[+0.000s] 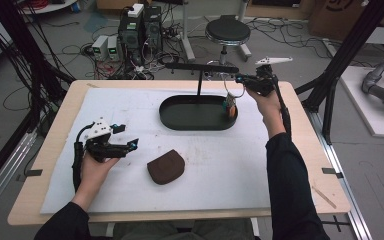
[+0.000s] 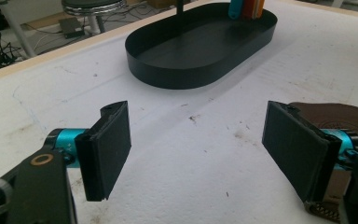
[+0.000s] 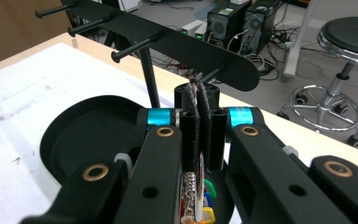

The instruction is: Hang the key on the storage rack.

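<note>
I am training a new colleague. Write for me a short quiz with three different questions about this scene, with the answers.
1. True or false: the jaws of the left gripper stand open over the white mat.
2. What does the right gripper hold? A) the brown pouch B) a key ring with colourful tags C) nothing
3. Fill in: the black rack with pegs stands on a post in the oval black ____.

Key
1. True; nothing is between the pads.
2. B; the tags hang down at the tray's right end.
3. tray
</note>
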Demonstrator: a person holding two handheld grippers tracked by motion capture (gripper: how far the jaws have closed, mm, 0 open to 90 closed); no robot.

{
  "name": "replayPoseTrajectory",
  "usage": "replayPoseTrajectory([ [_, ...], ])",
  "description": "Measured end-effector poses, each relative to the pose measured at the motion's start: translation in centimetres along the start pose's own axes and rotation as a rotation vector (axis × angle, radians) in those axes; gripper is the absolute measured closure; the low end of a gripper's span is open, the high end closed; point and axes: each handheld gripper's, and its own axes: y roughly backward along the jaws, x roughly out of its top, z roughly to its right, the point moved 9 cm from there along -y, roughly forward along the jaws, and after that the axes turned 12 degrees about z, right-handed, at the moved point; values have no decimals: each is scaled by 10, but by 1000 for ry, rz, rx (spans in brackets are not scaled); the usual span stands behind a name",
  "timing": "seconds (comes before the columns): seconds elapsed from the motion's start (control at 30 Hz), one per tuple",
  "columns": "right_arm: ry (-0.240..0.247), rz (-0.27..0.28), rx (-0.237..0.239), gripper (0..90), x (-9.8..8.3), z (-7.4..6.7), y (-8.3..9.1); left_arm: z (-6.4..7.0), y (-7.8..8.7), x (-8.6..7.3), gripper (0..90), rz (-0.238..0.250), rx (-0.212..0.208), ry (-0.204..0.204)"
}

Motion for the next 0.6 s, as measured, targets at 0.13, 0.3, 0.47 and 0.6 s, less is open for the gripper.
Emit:
replayPoseTrajectory([
  [0.13,-7,4,2,879,-1,1,-1,0,0,0,237,0,-1,1],
  [0.3,21,-1,-10,875,-1,1,-1,0,0,-1,237,-3,-5,3],
  [0.47,18,-2,-17,873,-1,1,-1,0,-1,-1,237,-5,-8,-2],
  [0.6,20,0,-24,859,0,2,0,0,0,-1,237,-3,-5,2],
])
